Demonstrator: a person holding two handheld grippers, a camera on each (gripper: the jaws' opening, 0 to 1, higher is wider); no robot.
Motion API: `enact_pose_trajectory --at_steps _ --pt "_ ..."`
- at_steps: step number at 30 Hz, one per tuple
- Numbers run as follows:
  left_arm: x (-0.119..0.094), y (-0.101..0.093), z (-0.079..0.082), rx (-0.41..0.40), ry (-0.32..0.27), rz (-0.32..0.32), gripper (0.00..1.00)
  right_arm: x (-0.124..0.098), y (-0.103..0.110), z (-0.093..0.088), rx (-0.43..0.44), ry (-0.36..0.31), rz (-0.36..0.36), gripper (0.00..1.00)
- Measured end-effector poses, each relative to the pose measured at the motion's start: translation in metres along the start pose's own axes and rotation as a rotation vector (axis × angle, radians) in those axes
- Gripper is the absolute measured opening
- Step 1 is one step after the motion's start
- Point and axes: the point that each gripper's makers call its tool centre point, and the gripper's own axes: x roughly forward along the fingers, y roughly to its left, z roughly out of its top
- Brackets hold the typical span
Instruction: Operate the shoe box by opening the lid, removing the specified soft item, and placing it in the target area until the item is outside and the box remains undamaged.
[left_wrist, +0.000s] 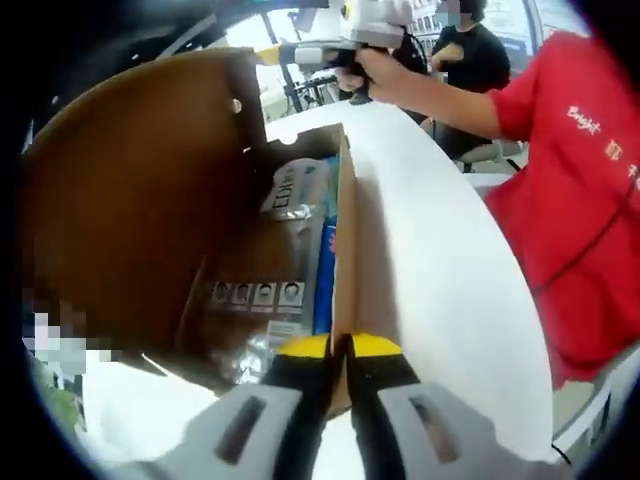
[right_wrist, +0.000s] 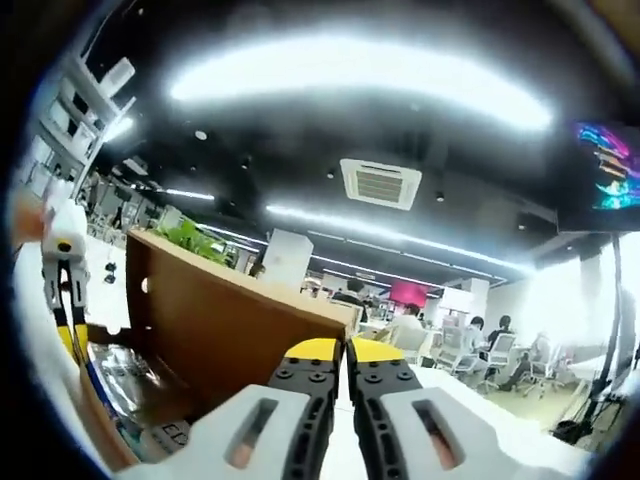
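My left claw (left_wrist: 340, 345) has yellow tips and black jaws, and they are pinched tight on the thin front wall of the box (left_wrist: 346, 240). The box is brown cardboard, plain and smooth, and it sits on a white table (left_wrist: 440, 270). Its big flat lid (left_wrist: 130, 200) stands up, open, with a small round hole near the top edge. Inside the box lies the soft thing, a shiny silver bag (left_wrist: 285, 250) that looks crinkly like foil. I can read the letters "EDK" on a pale label at its far end, and the rest of the word is too blurry. Lower down on the bag there is a row of little square pictures, too small to make out. A blue strip (left_wrist: 325, 270) runs along the bag next to the wall I am holding. A person in a red shirt (left_wrist: 575, 190) stands beside the table, and the shirt has white writing that starts with "Bright" and some orange marks I cannot read. My right claw (right_wrist: 345, 350) also has yellow tips, and its jaws are pressed together with nothing between them. In the right gripper view it sits just in front of the top edge of the brown lid (right_wrist: 230, 320). Down in the box there I see the silver bag (right_wrist: 125, 375) again, with the same "ED" letters showing near the bottom.
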Motion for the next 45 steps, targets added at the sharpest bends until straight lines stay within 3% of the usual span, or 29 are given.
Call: enact_pose_trajectory --at_steps 5,9,16,24,31,35,45 --pt "0.0 -0.002 0.004 -0.017 -0.001 0.009 0.04 0.007 -0.004 -0.001 0.047 0.017 0.021 0.01" --pt "0.0 -0.003 0.004 0.021 -0.005 0.012 0.04 0.006 -0.003 -0.001 0.012 0.013 0.029 0.01" --pt "0.0 -0.001 0.001 0.024 -0.011 0.045 0.04 0.028 -0.012 -0.006 0.124 0.046 0.013 0.0" --pt "0.0 -0.001 -0.001 0.033 -0.015 0.022 0.03 0.034 -0.01 -0.006 0.08 0.054 0.0 0.01" --pt "0.001 -0.002 0.0 -0.016 -0.002 -0.044 0.02 0.045 -0.013 -0.006 0.037 0.074 0.012 0.01" --pt "0.001 -0.004 0.003 -0.033 0.004 -0.067 0.01 0.045 -0.01 -0.004 -0.059 0.094 0.022 0.01" --pt "0.002 -0.004 0.006 -0.033 -0.001 -0.062 0.01 0.058 -0.012 -0.004 0.029 0.105 0.018 0.01"
